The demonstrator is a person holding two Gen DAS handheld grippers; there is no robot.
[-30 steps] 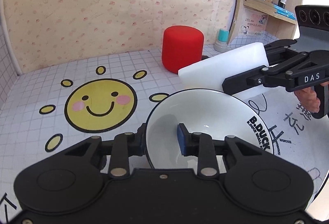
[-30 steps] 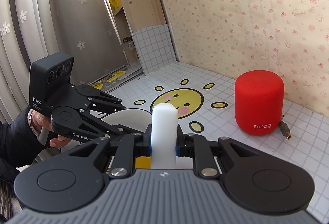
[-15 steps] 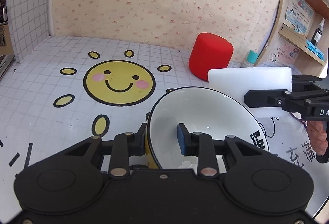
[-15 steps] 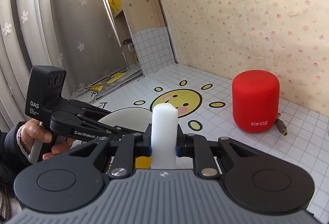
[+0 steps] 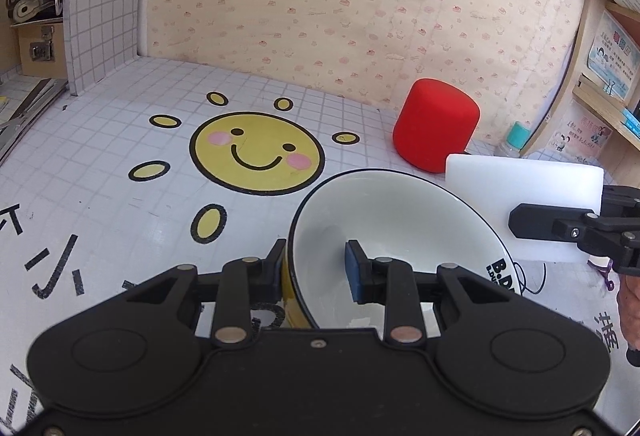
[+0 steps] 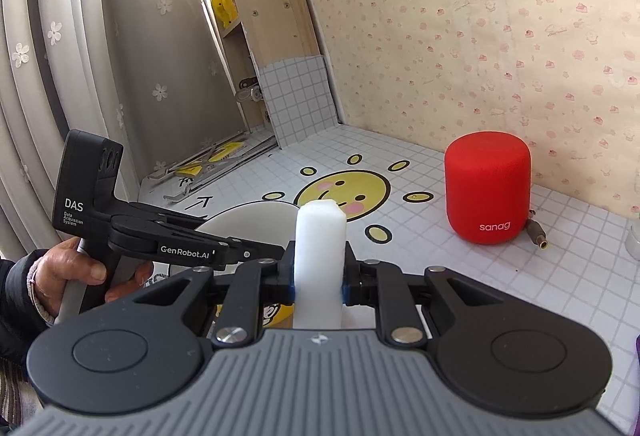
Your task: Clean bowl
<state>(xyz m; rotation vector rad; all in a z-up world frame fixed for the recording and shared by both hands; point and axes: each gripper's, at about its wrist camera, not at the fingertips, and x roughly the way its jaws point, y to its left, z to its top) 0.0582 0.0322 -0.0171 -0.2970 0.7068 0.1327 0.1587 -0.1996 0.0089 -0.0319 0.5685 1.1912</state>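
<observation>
The left claw [image 5: 316,272] stays clamped on the near rim of the white bowl [image 5: 400,220], one pad inside the wall and one outside. Over the past second the view around it has swung: the bowl has been rolled so its mouth now tips up toward two o'clock, facing the white sponge block [image 5: 524,192]. The right claw [image 6: 319,278], squeezed tight on that sponge, has barely stirred and waits just beyond the bowl's far rim, at three o'clock in the left wrist view (the two look close, though not touching). The bowl sits low at six o'clock over the smiley-sun table [image 5: 120,216], with the red speaker [image 5: 436,128] well behind at one o'clock. By the look of it, the bowl is now presented for wiping, and the scrubbing itself has not yet begun.
</observation>
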